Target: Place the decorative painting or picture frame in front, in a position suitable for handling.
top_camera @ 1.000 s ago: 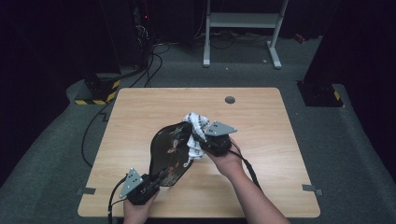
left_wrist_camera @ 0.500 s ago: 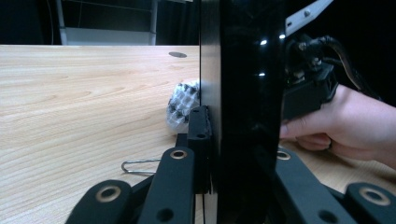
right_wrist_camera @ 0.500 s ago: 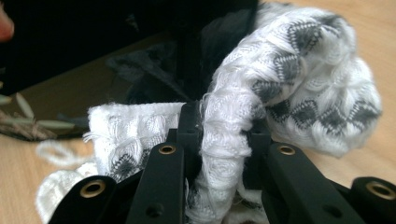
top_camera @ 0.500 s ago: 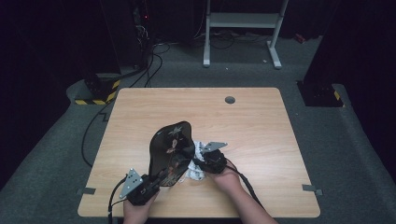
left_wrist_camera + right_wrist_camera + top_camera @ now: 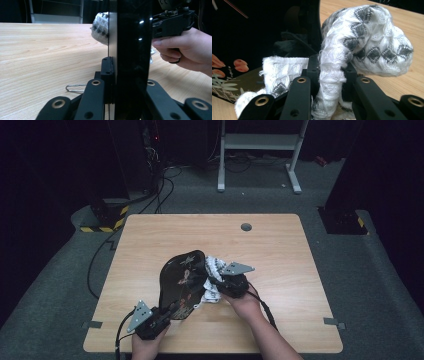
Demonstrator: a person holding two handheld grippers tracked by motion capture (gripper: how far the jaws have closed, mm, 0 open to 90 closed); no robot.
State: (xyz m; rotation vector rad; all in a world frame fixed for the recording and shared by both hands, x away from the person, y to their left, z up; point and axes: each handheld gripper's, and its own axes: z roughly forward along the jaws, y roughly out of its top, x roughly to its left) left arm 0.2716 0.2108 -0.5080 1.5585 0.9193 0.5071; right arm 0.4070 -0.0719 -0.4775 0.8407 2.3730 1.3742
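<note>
so the right gripper (image 5: 216,285), clamped on the white knitted cloth (image 5: 214,266), has dropped back to the tray's face, looks like another wiping stroke, while the left gripper (image 5: 167,312) pinches the black tray (image 5: 181,277) tilted over the table (image 5: 150,235).

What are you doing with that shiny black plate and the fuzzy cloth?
A person works at a wooden table with a hand-held gripper in each hand. The left hand-held gripper is shut on the edge of a glossy black tray with a flower pattern, holding it tilted up on its side. The right hand-held gripper is shut on a white and grey knitted cloth and presses it against the tray's face, which looks like wiping.
</note>
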